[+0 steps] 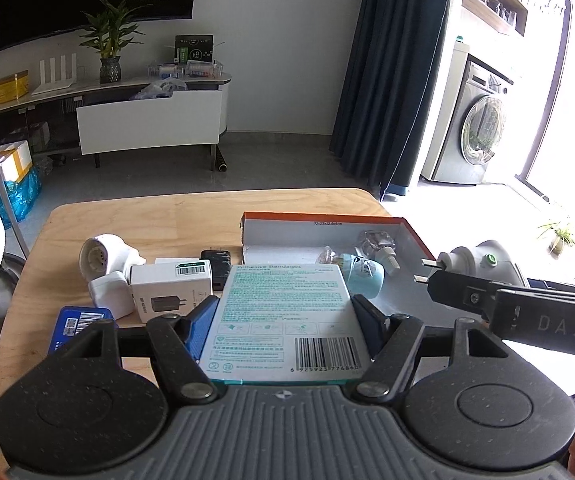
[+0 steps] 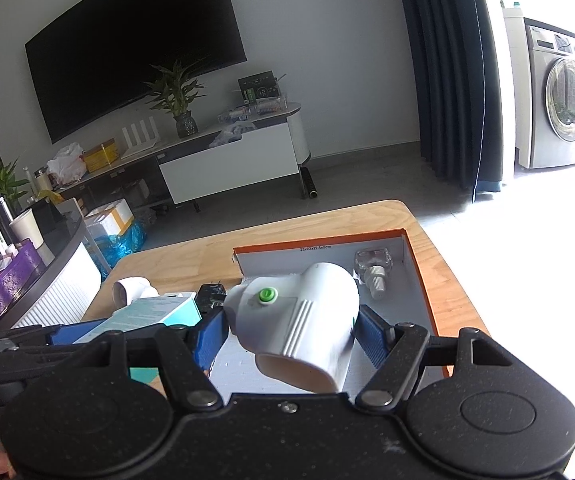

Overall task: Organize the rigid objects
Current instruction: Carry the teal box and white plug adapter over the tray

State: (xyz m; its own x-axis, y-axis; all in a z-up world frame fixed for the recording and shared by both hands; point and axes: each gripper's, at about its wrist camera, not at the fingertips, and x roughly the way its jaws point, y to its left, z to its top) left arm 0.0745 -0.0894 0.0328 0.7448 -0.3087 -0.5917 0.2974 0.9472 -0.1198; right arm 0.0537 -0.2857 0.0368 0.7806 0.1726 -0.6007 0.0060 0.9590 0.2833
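1. Shoebox tray (image 1: pixel 415 236), orange-rimmed, lies on the wooden table (image 1: pixel 127 220) just ahead of both grippers; it is the one container, so both held things should be lowered flat onto its bare floor, clear of the bottles.
2. Bandage box (image 1: pixel 283 312): one, clamped flat between the left gripper (image 1: pixel 285 312) pads, its far edge reaching the tray's near wall; keep it level and release only once it rests.
3. White plug-in device (image 2: pixel 303 320): one, gripped by the right gripper (image 2: pixel 291 332) above the tray floor. A second similar one (image 1: pixel 105 256) lies ahead-left on the table.
4. Charger box (image 1: pixel 171 288): one, ahead-left.
5. Refill bottles (image 1: pixel 367 268): seemingly three in the tray, though glare blurs them.
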